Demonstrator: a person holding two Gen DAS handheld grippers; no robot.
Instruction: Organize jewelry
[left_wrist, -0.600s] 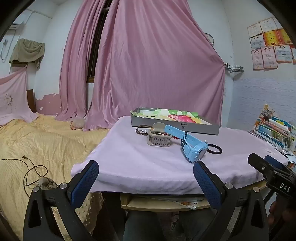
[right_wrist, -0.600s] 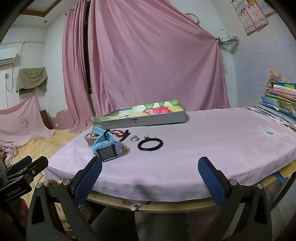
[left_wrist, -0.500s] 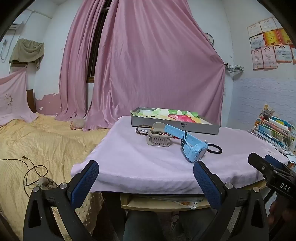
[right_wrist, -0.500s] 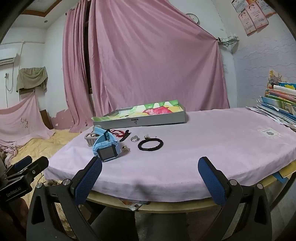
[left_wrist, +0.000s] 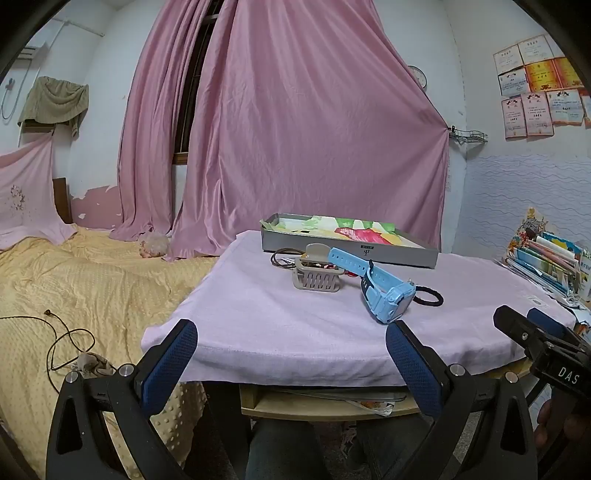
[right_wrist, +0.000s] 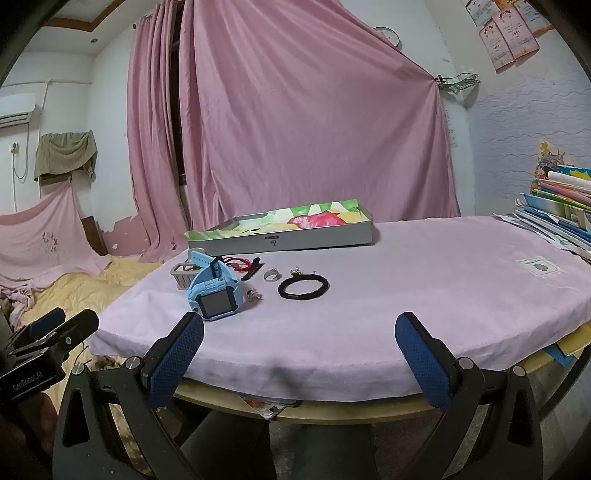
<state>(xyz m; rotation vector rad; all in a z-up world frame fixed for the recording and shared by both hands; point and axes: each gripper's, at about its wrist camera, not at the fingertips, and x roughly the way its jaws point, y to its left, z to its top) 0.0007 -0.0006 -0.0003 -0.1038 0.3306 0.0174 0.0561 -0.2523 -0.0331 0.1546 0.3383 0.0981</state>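
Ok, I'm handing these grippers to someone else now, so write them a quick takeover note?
Left gripper: open, empty, short of the table edge.
Right gripper: open, empty, also at the near edge.
On the pink cloth: blue watch, hair tie, ring, small earrings, red cord, beige basket. The tray sits behind them.
Done: nothing appears sorted.
Left: move every piece into the tray, probably.

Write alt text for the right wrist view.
Open right tongs hover empty before a pink-clothed table holding a light-blue smartwatch, black hair tie, silver ring, small beige basket and a long grey tray at the back. Pink curtains hang behind; the left tongs show at lower left.
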